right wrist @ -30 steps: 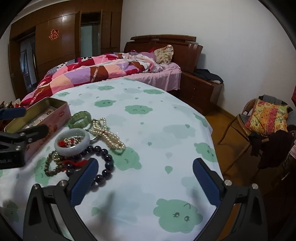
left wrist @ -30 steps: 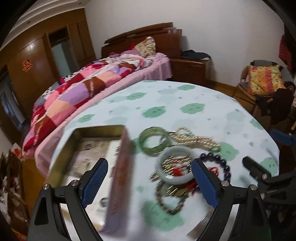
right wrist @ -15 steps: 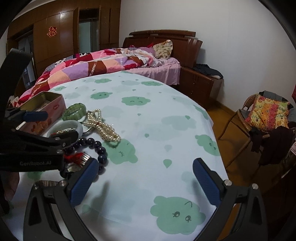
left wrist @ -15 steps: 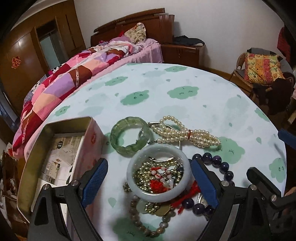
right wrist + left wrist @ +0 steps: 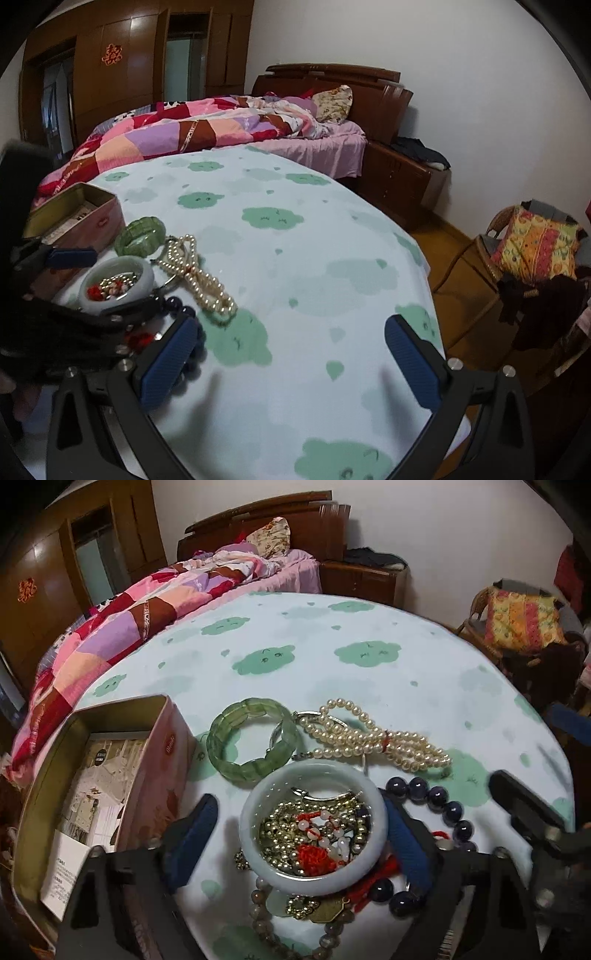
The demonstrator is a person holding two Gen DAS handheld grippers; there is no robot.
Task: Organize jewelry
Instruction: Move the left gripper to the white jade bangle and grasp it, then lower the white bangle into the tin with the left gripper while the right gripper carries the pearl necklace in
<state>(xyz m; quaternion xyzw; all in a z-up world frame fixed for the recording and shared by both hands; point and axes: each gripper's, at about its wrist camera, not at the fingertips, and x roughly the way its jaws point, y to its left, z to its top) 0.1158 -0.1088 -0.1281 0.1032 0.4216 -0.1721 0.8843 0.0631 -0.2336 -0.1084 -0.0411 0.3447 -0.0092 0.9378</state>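
Note:
A white jade bangle (image 5: 314, 880) lies on the cloud-print tablecloth with gold beads and a red knot (image 5: 314, 856) inside its ring. My left gripper (image 5: 299, 840) straddles it and its jaws are closing. The right pad (image 5: 406, 849) is at the bangle's side, while the left pad (image 5: 192, 834) stands apart from it. Beyond lie a green bangle (image 5: 253, 742), a pearl strand (image 5: 373, 742) and a dark blue bead bracelet (image 5: 439, 801). An open pink tin (image 5: 162, 775) sits to the left. My right gripper (image 5: 290, 363) hangs open over bare cloth, right of the pile.
A brownish bead bracelet (image 5: 266, 919) and a brass pendant (image 5: 325, 912) lie under the near side of the pile. A bed (image 5: 207, 133) stands past the table's far edge. A chair with a bright cushion (image 5: 535, 251) is at the right, beyond the table's edge (image 5: 424, 266).
My left gripper has come down and forward over the white bangle, and its jaws have narrowed around it. The right gripper has hardly moved.

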